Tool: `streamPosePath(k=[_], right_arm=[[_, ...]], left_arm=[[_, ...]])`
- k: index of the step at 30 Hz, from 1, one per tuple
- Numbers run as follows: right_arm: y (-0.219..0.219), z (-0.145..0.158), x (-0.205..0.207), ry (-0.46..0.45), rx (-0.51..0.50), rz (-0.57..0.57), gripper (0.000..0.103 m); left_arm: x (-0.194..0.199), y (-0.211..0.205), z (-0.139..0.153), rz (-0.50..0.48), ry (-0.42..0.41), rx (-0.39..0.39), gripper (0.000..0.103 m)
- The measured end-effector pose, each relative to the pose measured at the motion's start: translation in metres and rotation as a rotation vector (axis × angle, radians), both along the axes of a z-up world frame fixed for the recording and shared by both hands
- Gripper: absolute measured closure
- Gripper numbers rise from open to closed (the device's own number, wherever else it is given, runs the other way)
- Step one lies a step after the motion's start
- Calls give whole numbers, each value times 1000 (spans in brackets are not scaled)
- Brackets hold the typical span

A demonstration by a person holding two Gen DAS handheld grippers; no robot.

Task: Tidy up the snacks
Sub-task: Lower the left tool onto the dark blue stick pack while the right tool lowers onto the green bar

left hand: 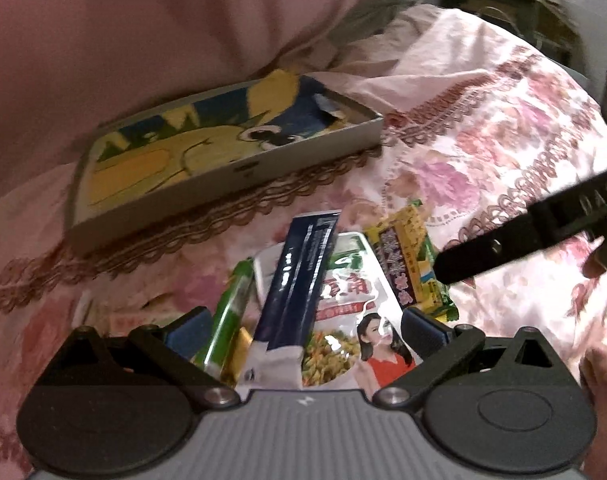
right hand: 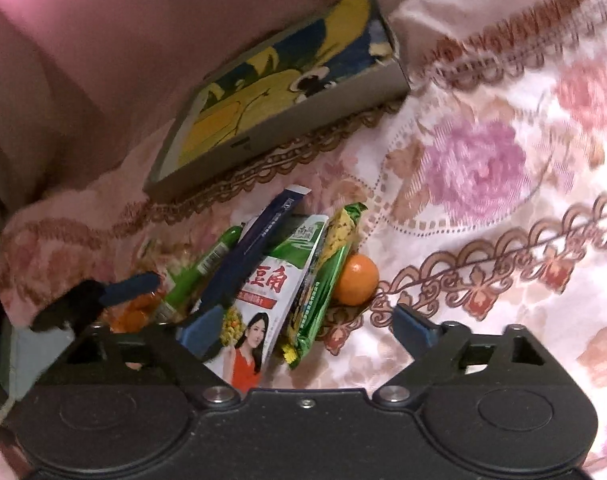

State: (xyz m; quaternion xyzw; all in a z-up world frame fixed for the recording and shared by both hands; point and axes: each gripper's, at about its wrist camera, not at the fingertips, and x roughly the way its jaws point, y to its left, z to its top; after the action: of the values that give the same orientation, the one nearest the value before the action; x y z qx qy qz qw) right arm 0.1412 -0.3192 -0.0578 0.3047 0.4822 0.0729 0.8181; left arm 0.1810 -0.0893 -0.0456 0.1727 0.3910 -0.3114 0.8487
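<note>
the snacks lie in a loose heap on the floral bedspread (right hand: 483, 168), just in front of an open shallow box (left hand: 239, 168) with a yellow cartoon print, which sits empty near a pink pillow (left hand: 143, 32).

heap contents: a dark blue stick sachet (left hand: 299, 276) lies on top of a white pouch with a woman's picture (left hand: 355, 320); a slim green stick pack (left hand: 229, 312) sits to its left, a yellow-and-green packet (left hand: 411, 260) to its right. the right wrist view also shows a small orange fruit (right hand: 355, 280) touching the green packet's far side.

left gripper (left hand: 299, 330): jaws spread, straddling the near ends of the sachet and the pouch, pads not pressing on either. right gripper (right hand: 307, 334): jaws spread wide over the pouch's lower corner and the green packet, nothing pinched.

handling judgement: all packs look light, thin and glossy, so slippery and apt to slide over one another. foil will crumple rather than break. the sachet is the top item and narrow; best taken across its width near the middle. the pouch is floppy; pinch a sealed edge. the fruit is round and will likely roll on the soft bedding once the packets shift.
</note>
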Motion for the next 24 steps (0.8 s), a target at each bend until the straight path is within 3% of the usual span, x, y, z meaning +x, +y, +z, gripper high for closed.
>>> streamPosePath(k=[4,9,11,14,24], right_arm=[[-3,-7,4,26,61,-29,22],[2,-10,7,40,55,-15,37],[5,-12,9,45,57,-5,50],[10,-15,13,51,43,8,62],[18,-18,18,61,-6,19,77]], left_arm=[[8,1,-3,-39,13,-32,2],[20,4,-6,-33,54,-84,10],[25,6,-7,-31,73,-108,14],[29,6,-11,-25,88,-112,21],[45,7,-26,62,150,-67,47]])
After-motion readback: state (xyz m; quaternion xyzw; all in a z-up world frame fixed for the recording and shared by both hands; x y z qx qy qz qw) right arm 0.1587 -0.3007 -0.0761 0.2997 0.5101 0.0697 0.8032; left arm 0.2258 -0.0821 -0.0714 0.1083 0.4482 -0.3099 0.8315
